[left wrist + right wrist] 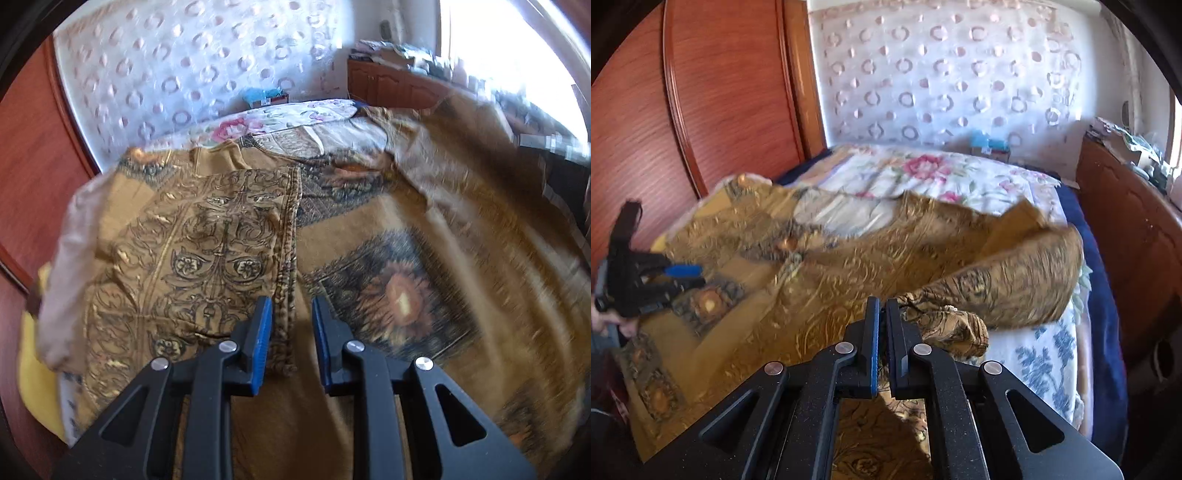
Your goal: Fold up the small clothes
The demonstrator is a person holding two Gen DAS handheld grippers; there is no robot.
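Right claw (882, 314) clenched on blurred ochre patterned garment (849, 258); left claw (291, 314) released, straddling its hem on the bed (1045, 354).

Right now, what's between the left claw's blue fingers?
A hanging patterned hem strip of the golden-brown garment sits between the left claw fingers, seen in the left wrist view.

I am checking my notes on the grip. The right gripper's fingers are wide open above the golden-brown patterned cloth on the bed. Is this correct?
Not quite. The right gripper has its fingers shut, pinching the edge of the golden-brown patterned cloth on the bed, as the right wrist view shows.
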